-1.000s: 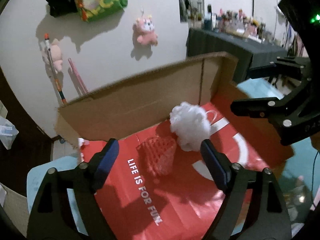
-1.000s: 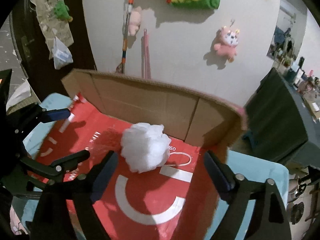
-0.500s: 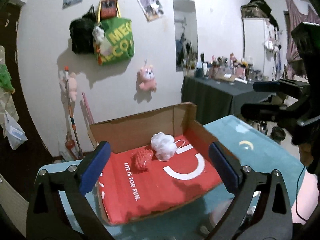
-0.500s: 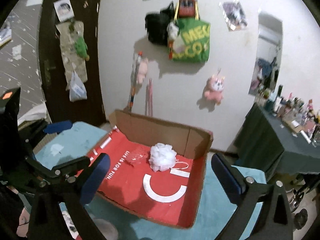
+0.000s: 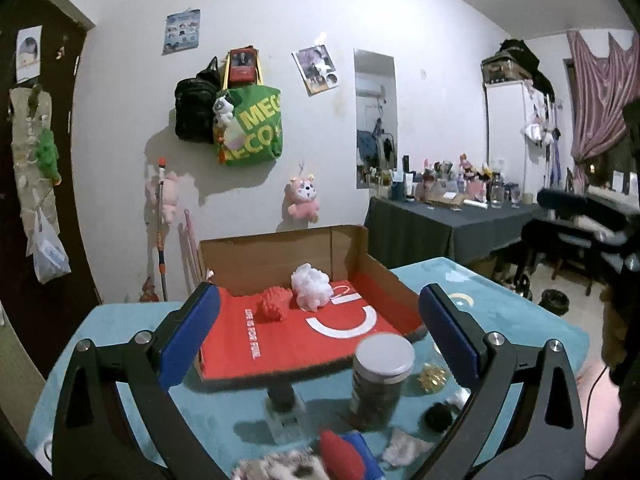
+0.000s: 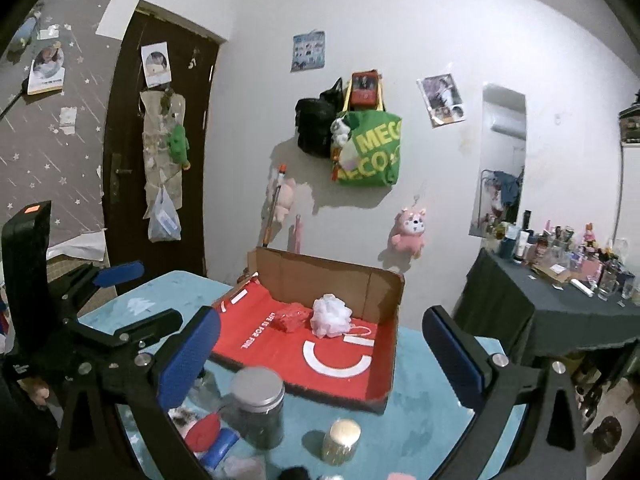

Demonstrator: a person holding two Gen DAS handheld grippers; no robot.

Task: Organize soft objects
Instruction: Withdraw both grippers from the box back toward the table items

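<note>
Both grippers have pulled back, fingers spread empty, from the fluffy white puff in the cardboard box.

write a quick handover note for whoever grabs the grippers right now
Left gripper: open, nothing between its pads; jaws just opened wider.
Right gripper: open, empty, likewise.
Done: white mesh pouf and red mesh pouf lie side by side at the back of the red-lined cardboard box.
Left: blurred soft items, one red, sit at the near edge of the teal table beside a silver-lidded jar; they likely go in next.
</note>
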